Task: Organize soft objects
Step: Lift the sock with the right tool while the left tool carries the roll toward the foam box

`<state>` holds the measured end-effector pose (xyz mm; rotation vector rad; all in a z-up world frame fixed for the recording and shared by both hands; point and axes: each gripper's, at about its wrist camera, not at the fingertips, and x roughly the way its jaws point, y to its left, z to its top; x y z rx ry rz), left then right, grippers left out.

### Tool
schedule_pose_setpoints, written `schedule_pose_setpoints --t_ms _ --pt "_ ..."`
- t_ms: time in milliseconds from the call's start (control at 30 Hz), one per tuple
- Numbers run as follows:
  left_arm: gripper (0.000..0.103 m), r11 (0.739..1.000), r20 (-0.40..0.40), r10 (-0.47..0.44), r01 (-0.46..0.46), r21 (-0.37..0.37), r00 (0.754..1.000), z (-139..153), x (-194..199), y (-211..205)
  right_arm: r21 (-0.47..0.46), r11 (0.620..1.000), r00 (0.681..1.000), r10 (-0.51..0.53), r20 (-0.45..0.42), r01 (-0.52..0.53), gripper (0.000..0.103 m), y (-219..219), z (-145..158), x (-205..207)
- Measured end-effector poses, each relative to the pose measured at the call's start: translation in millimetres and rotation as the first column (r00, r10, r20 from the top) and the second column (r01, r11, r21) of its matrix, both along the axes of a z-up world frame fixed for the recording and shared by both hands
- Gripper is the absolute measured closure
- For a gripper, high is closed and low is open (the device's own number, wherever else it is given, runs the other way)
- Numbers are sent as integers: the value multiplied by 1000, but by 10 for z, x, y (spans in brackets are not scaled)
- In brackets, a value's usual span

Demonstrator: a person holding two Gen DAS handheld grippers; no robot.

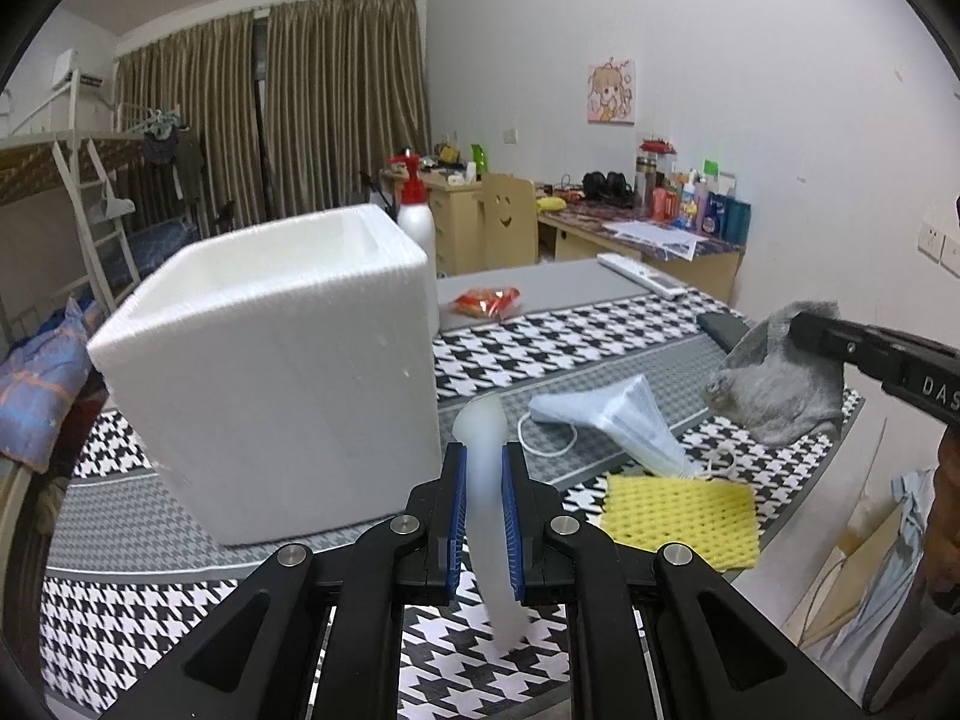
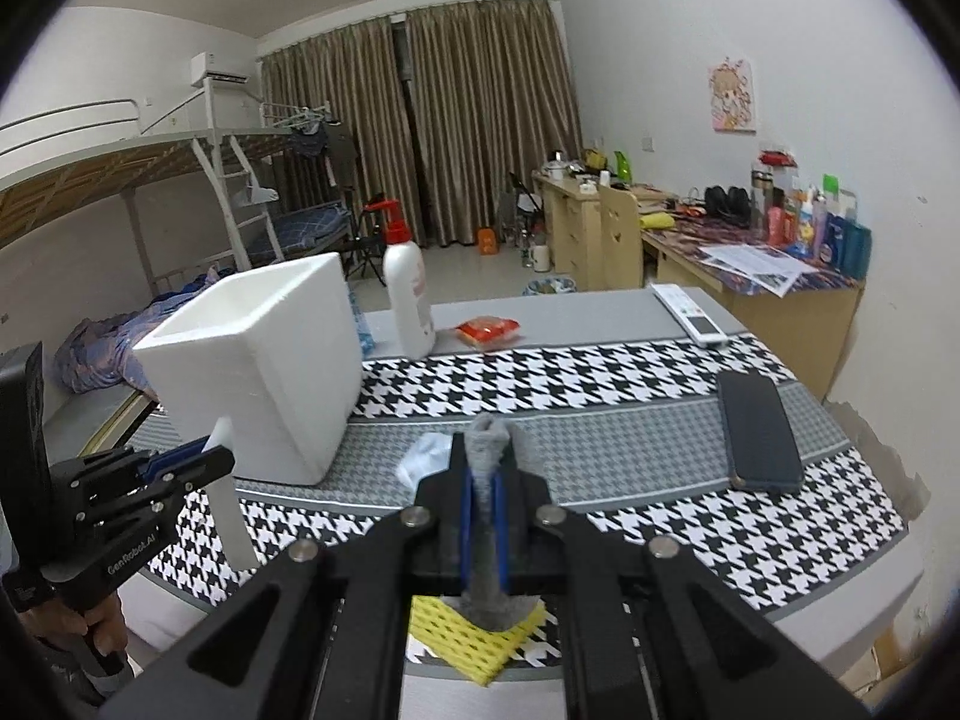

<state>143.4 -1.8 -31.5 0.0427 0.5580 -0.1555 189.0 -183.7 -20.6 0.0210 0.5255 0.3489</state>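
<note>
While both claws are loaded, dropping stuff is the obvious risk. Up close, the left gripper (image 1: 483, 501) is clamped on a floppy white foam strip (image 1: 489, 480), and the right gripper (image 2: 480, 501) is pinched shut on a grey cloth (image 2: 489, 462) dangling over the yellow mesh pad (image 1: 681, 519). Just past that lie the face masks (image 1: 624, 420) on the houndstooth tablecloth (image 1: 540, 348), then the styrofoam box (image 1: 270, 372). I'd guess a limp tail could catch the box rim and slip free.

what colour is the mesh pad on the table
Yellow; the mesh pad shows best in the left wrist view.
</note>
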Motion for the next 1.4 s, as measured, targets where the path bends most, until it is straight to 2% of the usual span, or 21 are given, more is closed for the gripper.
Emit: schedule_pose_setpoints --t_ms 533,1400 --pt "91 1000 64 16 -16 -11 998 250 -77 82 -18 999 998 44 40 -43 94 282 50 13" --pt "91 998 160 -58 62 -19 985 791 -45 57 -9 995 988 97 117 -97 94 467 394 44"
